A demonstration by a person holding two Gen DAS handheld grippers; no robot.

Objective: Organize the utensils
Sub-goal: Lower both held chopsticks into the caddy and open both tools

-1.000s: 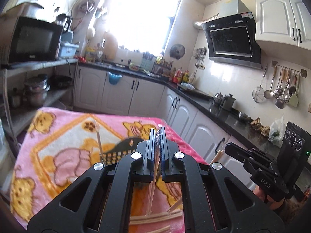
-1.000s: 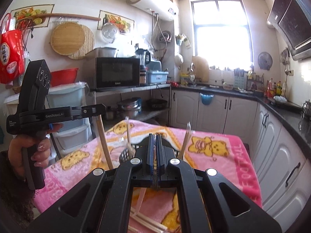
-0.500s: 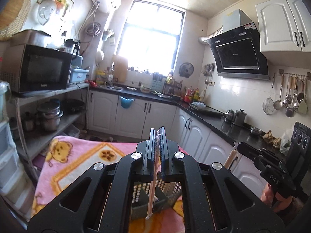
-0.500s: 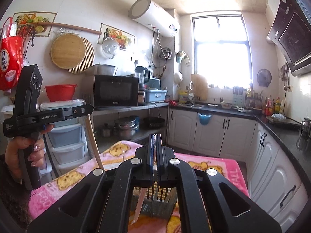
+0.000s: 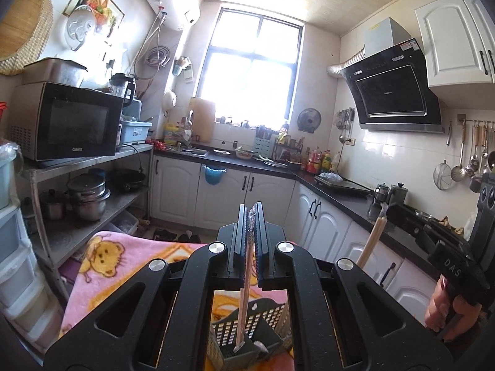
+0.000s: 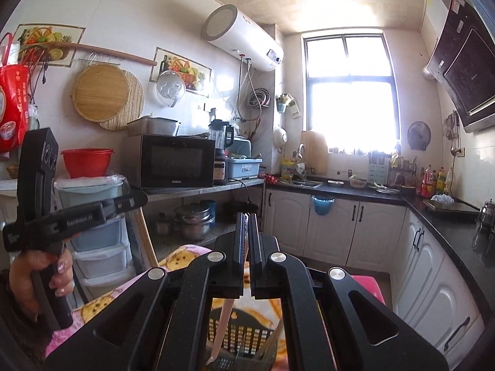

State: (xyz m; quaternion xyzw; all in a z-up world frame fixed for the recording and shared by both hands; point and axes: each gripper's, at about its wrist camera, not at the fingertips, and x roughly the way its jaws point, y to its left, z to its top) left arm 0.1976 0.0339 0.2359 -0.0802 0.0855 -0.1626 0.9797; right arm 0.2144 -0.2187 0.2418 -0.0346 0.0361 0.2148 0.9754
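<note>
I'm holding one wrapped chopstick pair [image 5: 246,290] in the left gripper [image 5: 251,216], tongs pinched narrow on its upper part, and it's hanging nearly upright with its lower tip dipping into the dark perforated utensil basket [image 5: 247,334]. I'm keeping it vertical, I judge, so it drops straight into a compartment rather than catching the rim. Which compartment it's entering I cannot tell.

The right gripper [image 6: 244,225] is doing the same: tongs narrow, clamped on a second wrapped pair [image 6: 224,318], whose lower end is reaching down into the basket [image 6: 244,330] too. Another stick-like utensil [image 6: 272,340] is leaning in the basket's right part, seen in the right wrist view; what else is inside is hidden by the gripper bodies.

The basket is sitting on the pink cartoon blanket [image 5: 102,266]. Beyond the basket, white cabinets [image 5: 222,198] are running under the window [image 5: 247,74]; left of the basket, a shelf is carrying the microwave [image 5: 66,120] and pots below.

Both pairs are over the basket, so I'm judging release is the next step.
</note>
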